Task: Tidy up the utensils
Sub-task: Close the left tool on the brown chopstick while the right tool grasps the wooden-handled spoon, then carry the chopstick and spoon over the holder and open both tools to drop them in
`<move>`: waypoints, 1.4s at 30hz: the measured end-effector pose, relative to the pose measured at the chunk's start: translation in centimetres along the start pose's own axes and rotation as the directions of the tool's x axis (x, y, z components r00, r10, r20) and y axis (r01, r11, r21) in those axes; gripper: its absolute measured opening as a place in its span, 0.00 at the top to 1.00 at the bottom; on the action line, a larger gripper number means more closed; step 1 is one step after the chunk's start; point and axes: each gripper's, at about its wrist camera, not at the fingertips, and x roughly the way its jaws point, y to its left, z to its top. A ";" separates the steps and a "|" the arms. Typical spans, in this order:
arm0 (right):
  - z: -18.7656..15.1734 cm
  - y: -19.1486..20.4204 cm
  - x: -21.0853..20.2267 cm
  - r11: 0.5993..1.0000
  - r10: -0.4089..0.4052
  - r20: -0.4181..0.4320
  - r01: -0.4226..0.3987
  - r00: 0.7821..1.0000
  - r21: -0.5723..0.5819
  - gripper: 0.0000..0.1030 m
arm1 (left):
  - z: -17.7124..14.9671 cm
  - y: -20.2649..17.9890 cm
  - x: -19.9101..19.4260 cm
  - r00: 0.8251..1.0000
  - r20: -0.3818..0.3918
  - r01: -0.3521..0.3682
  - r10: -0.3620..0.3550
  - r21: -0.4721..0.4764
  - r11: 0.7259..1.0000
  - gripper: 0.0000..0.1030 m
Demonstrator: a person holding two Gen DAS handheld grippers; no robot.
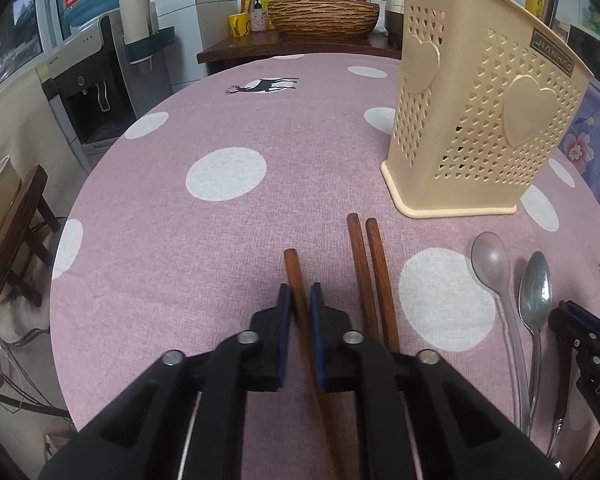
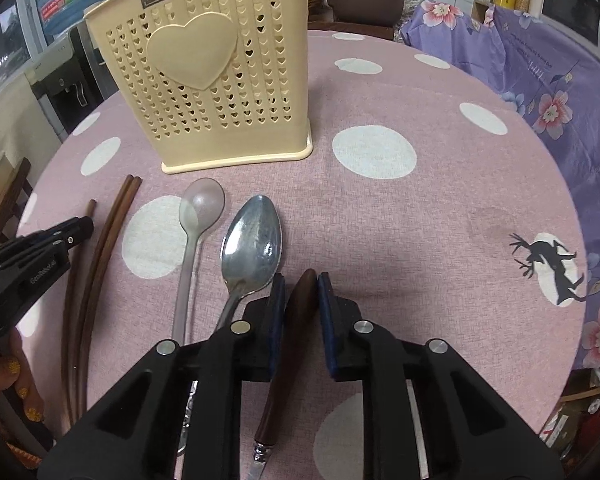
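A cream perforated utensil holder [image 1: 480,120] stands on the pink dotted tablecloth; it also shows in the right wrist view [image 2: 220,80]. My left gripper [image 1: 300,300] is shut on one brown chopstick [image 1: 294,276] lying on the cloth. Two more chopsticks [image 1: 372,280] lie just to its right. A translucent spoon [image 2: 196,216] and a metal spoon [image 2: 252,240] lie beside them. My right gripper [image 2: 300,292] is shut on the brown handle [image 2: 300,300] of a utensil, its metal part pointing back under the gripper.
The round table's edge [image 1: 84,208] curves on the left, with a wooden stool and water dispenser [image 1: 96,92] beyond. A purple floral cloth [image 2: 540,80] covers furniture at the right. A woven basket [image 1: 324,16] sits on a cabinet behind.
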 end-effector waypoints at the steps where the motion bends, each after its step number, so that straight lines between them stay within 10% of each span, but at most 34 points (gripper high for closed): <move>1: 0.1 -0.3 0.1 1.000 0.026 -0.005 -0.026 1.000 0.012 0.83 | 0.1 0.0 0.0 1.000 0.000 0.002 -0.002 -0.005 1.000 0.91; 16: 2.3 -4.0 -5.6 0.963 0.252 0.155 -0.263 0.955 0.053 0.85 | 2.0 1.7 -4.7 0.985 0.135 0.123 -0.111 -0.083 0.989 0.92; 30: 3.9 -6.1 -12.3 0.964 0.255 0.339 -0.263 0.906 -0.023 0.85 | 5.4 3.9 -13.2 0.907 0.404 0.186 -0.120 -0.128 0.974 0.92; 42: 3.6 -5.3 -13.2 0.968 0.250 0.350 -0.246 0.903 -0.057 0.85 | 5.3 4.3 -13.7 0.890 0.437 0.202 -0.129 -0.125 0.971 0.92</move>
